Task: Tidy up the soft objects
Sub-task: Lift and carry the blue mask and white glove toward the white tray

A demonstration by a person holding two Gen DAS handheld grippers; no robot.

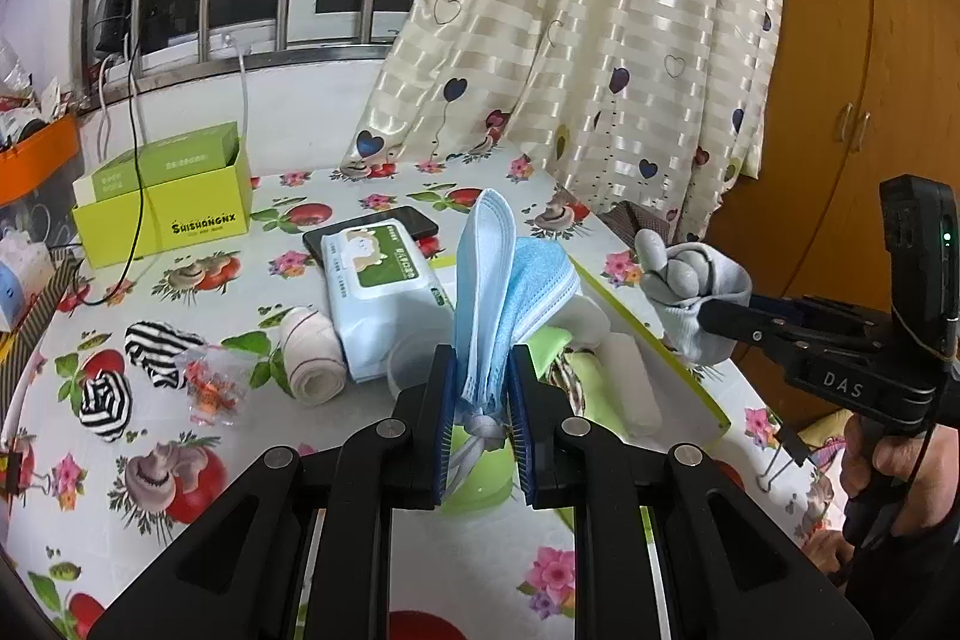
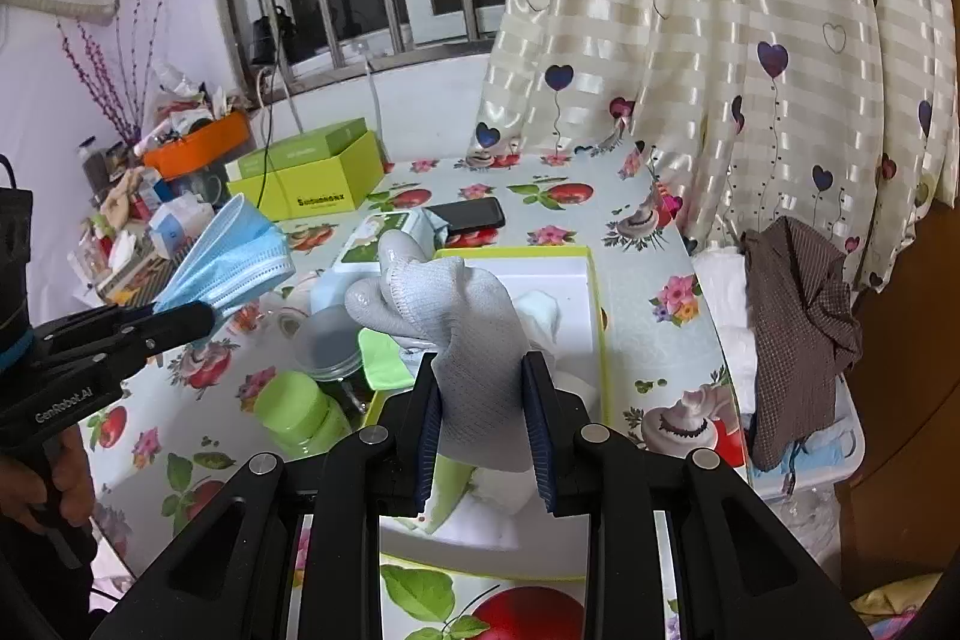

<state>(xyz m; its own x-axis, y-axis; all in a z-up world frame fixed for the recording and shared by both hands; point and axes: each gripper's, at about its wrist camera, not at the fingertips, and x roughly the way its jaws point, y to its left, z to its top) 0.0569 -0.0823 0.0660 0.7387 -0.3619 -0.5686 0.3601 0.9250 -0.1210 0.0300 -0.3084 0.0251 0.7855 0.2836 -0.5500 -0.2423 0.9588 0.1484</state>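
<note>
Left gripper (image 1: pixel 480 388) clamps blue masks (image 1: pixel 486 280), right gripper (image 2: pixel 483 400) clamps grey glove (image 2: pixel 444 304), above crowded tray (image 2: pixel 591 280).

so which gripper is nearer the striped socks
Left. The left gripper, shut on masks, is just right of the striped socks; the right gripper, holding a glove, is beyond the tray.

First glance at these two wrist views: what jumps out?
Both grippers are loaded and held above the tray: the left gripper pinches a bundle of blue face masks fanning upward, and the right gripper clamps a grey glove. Beneath them, the white tray with the lime rim holds folded cloths on the fruit-print tablecloth.
</note>
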